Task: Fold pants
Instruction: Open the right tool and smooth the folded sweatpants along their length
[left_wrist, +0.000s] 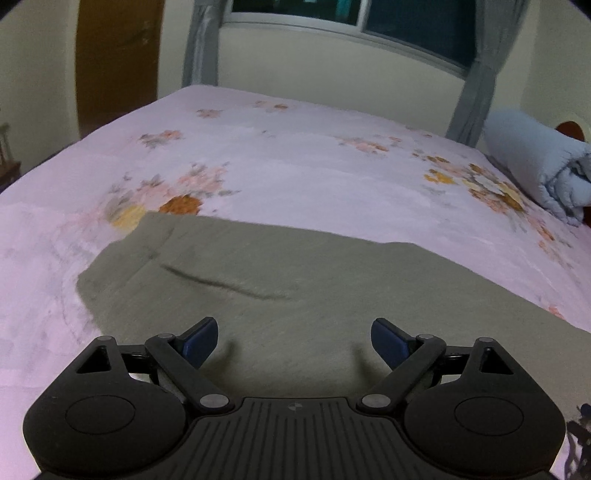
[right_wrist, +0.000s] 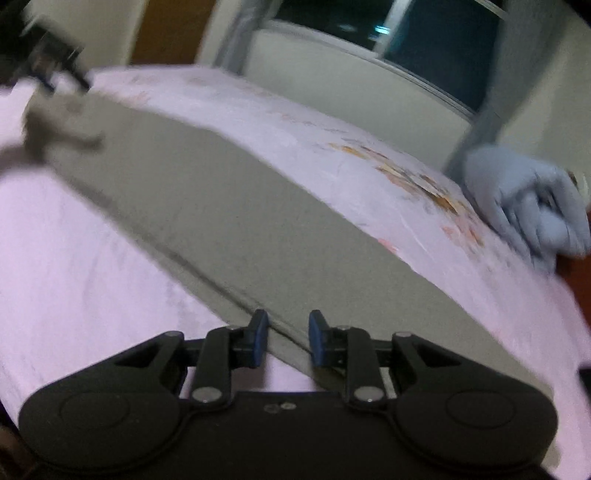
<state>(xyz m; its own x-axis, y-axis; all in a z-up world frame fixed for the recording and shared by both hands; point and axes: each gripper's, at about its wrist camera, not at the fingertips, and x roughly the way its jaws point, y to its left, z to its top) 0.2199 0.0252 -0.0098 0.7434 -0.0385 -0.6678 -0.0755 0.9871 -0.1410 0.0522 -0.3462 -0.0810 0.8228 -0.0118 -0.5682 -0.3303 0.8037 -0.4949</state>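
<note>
Soft grey pants are lying floppy and light; your left gripper is hovering wide open, your right gripper is part open over their edge. Pinch there.

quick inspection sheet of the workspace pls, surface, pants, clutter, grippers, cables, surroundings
surface: bed under a pink floral sheet, fairly smooth
job's things: grey-green pants lying flat on the sheet, one long crease across the cloth
clutter: rolled light blue blanket at the far right of the bed
grippers: left gripper wide open above the pants, holding nothing; right gripper partly open, straddling the pants' near edge, not clamped; that view is blurred
cables: nothing seen
surroundings: dark window with grey curtains, cream wall, brown door at left
</note>
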